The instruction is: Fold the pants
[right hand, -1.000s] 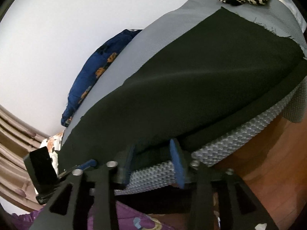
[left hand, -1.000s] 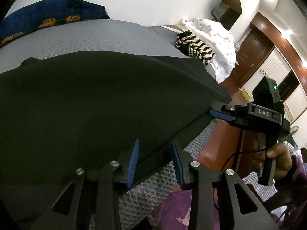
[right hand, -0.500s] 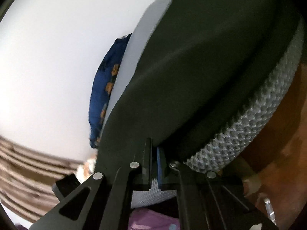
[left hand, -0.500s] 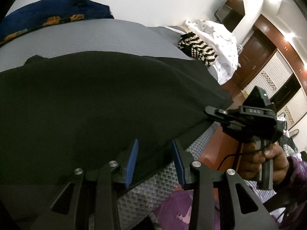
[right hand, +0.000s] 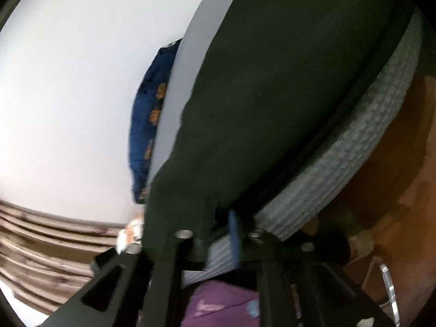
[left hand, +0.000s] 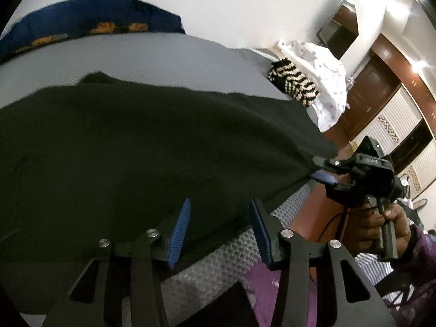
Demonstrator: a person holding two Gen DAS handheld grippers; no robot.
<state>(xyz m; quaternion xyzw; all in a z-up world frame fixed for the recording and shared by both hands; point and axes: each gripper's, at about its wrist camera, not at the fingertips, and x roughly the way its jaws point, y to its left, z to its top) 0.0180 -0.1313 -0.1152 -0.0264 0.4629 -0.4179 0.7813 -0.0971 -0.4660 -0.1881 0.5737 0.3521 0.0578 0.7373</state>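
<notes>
The black pants (left hand: 152,147) lie spread over a grey mattress (left hand: 152,54), their near edge hanging over its side. My left gripper (left hand: 220,218) is open, its blue pads either side of that near edge. My right gripper (left hand: 323,173) is at the pants' right corner, its blue pad under the cloth. In the right wrist view the right gripper (right hand: 222,219) is nearly shut on the pants' (right hand: 286,95) edge, and the frame is blurred.
A blue pillow with orange print (left hand: 90,24) lies at the far side by the white wall. A black-and-white striped cloth (left hand: 293,81) and a white sheet (left hand: 318,70) lie at the bed's right end. Brown floor (right hand: 395,177) lies below the quilted mattress side (right hand: 354,141).
My right gripper closed from open onto the pants' near edge at the right corner and tilted. My left gripper stayed open at the near edge.
</notes>
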